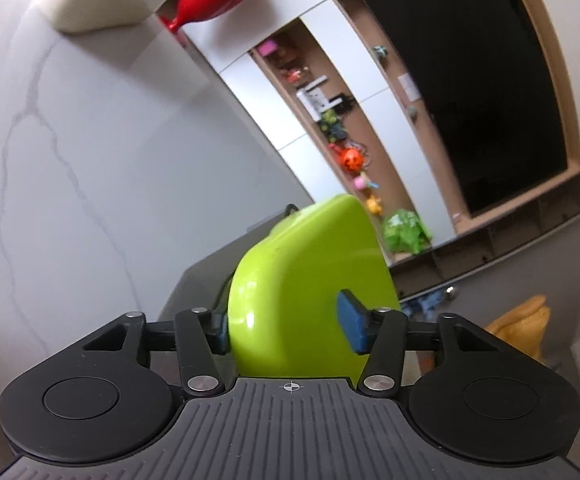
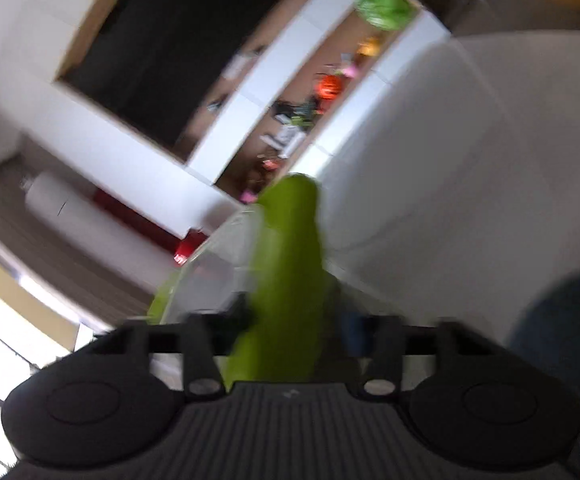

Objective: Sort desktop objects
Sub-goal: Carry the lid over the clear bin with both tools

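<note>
Image quality: heavily motion-blurred, scene tilted.
Right gripper (image 2: 290, 328): black fingers (image 2: 200, 354) at bottom; a lime-green plastic object stands between them; pad contact unreadable through blur.
Lime-green plastic object (image 2: 286, 280): elongated, reaching up from the gripper.
Clear panel (image 2: 210, 276): translucent, just left of the green object.
White cylinder (image 2: 64, 208): left, lying beside a red object (image 2: 188, 246).
Shelf niche (image 2: 302, 120): colourful small items, indistinct.

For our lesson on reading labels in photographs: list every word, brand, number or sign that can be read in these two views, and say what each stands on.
No text can be read in either view.
Red box: a white mark on its end, too blurred to read.
White papers on the shelf: print too small to read.
Grey gripper body: only a small crosshair mark, no letters.
</note>
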A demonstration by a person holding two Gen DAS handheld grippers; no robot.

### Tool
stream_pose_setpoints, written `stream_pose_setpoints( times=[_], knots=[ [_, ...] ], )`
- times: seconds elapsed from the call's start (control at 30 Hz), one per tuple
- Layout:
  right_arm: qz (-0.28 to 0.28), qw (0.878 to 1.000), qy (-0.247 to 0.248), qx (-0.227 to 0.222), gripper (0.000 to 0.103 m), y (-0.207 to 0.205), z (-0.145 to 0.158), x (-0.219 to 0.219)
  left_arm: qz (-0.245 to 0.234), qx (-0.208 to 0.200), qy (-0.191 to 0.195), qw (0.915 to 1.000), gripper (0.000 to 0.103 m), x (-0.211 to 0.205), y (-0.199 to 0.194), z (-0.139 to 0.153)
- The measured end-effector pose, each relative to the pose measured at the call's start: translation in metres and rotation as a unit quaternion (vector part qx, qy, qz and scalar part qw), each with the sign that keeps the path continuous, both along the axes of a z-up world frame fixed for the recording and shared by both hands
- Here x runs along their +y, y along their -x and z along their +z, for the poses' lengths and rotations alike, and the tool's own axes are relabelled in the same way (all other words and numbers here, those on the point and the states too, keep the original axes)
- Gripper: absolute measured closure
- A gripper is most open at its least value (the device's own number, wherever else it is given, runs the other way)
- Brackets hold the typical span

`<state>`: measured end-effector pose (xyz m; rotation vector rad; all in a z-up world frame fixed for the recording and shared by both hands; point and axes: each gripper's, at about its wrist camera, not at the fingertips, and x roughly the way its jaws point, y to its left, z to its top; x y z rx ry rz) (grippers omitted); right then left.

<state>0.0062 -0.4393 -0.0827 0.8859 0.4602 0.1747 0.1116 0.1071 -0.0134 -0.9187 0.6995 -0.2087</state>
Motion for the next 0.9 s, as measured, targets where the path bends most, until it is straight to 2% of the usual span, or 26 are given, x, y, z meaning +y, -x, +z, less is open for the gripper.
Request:
stream_pose_setpoints(
  times=[0.1, 0.17, 0.3, 0.37, 0.4, 0.47, 0.53, 0.6, 0.63, 0.67, 0.73, 0.8, 0.9],
  knots=[
    [0.001, 0.999, 0.035, -0.004, 0.059, -0.019, 0.011, 0.001, 0.004, 0.004, -0.002, 1.0000, 0.049, 0.004, 0.008, -0.003],
    [0.001, 0.999, 0.052, -0.008, 0.059, -0.037, 0.020, 0.005, 0.003, 0.014, 0.011, 0.9998, 0.049, 0.008, 0.012, -0.011],
    [0.005, 0.997, 0.077, -0.012, 0.059, -0.083, 0.057, 0.030, -0.002, 0.015, 0.020, 0.9997, 0.048, 0.015, 0.021, -0.016],
    [-0.005, 0.992, 0.124, -0.012, 0.063, -0.084, 0.071, 0.039, -0.014, 0.013, 0.014, 0.9997, 0.048, 0.013, 0.026, -0.011],
    [-0.011, 0.988, 0.156, -0.016, 0.066, -0.089, 0.074, 0.047, -0.022, 0.012, 0.008, 0.9997, 0.046, 0.012, 0.029, -0.008],
    [-0.027, 0.981, 0.188, -0.021, 0.062, -0.106, 0.078, 0.061, -0.020, 0.022, -0.016, 0.9994, 0.033, 0.011, 0.033, -0.002],
    [-0.039, 0.984, 0.171, -0.023, 0.056, -0.097, 0.079, 0.063, 0.008, 0.018, -0.058, 0.9981, 0.021, 0.013, 0.040, 0.006],
    [-0.046, 0.989, 0.140, -0.022, 0.043, -0.080, 0.077, 0.060, 0.034, 0.004, -0.117, 0.9925, 0.008, 0.012, 0.044, 0.019],
    [-0.050, 0.991, 0.122, -0.020, 0.040, -0.067, 0.071, 0.054, 0.029, -0.001, -0.128, 0.9913, 0.008, 0.011, 0.043, 0.022],
    [-0.049, 0.993, 0.105, -0.018, 0.035, -0.056, 0.066, 0.049, 0.016, -0.003, -0.116, 0.9931, 0.008, 0.011, 0.041, 0.023],
    [-0.044, 0.997, 0.068, -0.013, 0.034, -0.039, 0.054, 0.040, -0.001, 0.005, -0.071, 0.9974, 0.008, 0.011, 0.037, 0.017],
    [-0.043, 0.998, 0.041, -0.010, 0.034, -0.037, 0.044, 0.034, -0.004, 0.018, -0.066, 0.9976, 0.008, 0.005, 0.029, 0.012],
    [-0.040, 0.999, 0.023, -0.013, 0.033, -0.025, 0.035, 0.027, 0.002, 0.017, -0.097, 0.9951, 0.008, -0.008, 0.023, 0.014]
  ],
)
